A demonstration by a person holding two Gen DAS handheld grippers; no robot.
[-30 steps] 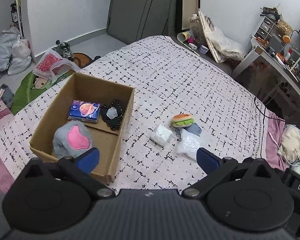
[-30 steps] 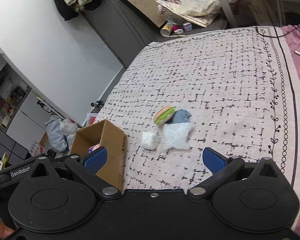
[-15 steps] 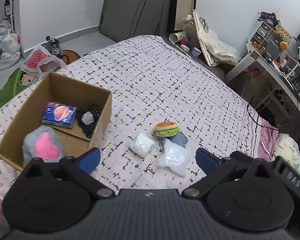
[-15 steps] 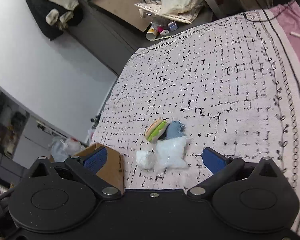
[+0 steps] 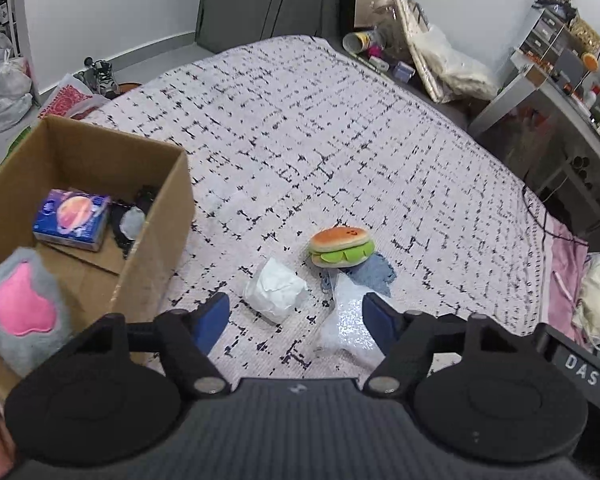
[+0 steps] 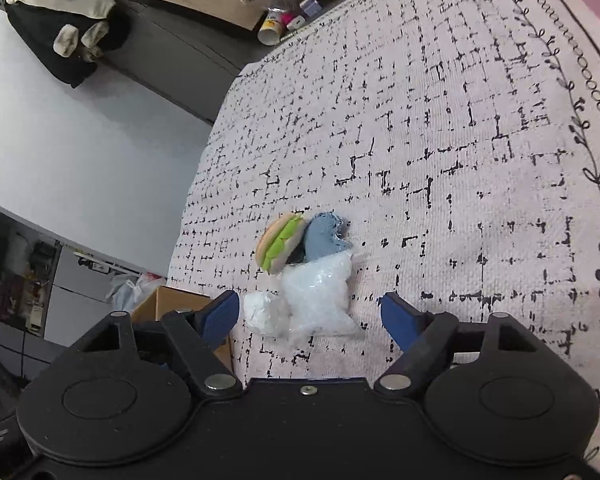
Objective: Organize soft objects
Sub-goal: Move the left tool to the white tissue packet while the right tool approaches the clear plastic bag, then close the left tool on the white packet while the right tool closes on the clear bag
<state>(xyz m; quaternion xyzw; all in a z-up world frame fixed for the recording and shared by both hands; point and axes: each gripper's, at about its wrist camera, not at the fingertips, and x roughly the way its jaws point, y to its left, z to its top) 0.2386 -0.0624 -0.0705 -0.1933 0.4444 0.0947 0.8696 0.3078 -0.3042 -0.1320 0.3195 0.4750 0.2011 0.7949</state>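
On the bed lie a plush burger [image 5: 341,247] [image 6: 280,247], a blue cloth piece [image 5: 371,274] [image 6: 324,236], a crumpled white wad [image 5: 275,289] [image 6: 263,314] and a shiny clear bag [image 5: 345,322] [image 6: 318,298]. The cardboard box [image 5: 168,216] [image 6: 168,304] at left holds a grey-and-pink plush [image 5: 24,308], a blue tissue pack [image 5: 71,219] and a dark item [image 5: 130,222]. My left gripper [image 5: 296,320] hovers over the white wad, its jaws closing with nothing pressed between them. Above the clear bag, my right gripper [image 6: 310,316] also has its jaws closing, with no pad touching the bag.
The bedspread [image 5: 320,140] stretches far behind the objects. A desk with clutter [image 5: 560,92] stands at the right; bags [image 5: 4,88] and shoes lie on the floor at left. Dark clothes [image 6: 68,36] hang on the wall.
Both grippers have come down and closer to the cluster of soft things. Both pairs of jaws have narrowed. The right view has rolled, and the box has slid leftward in the left view.
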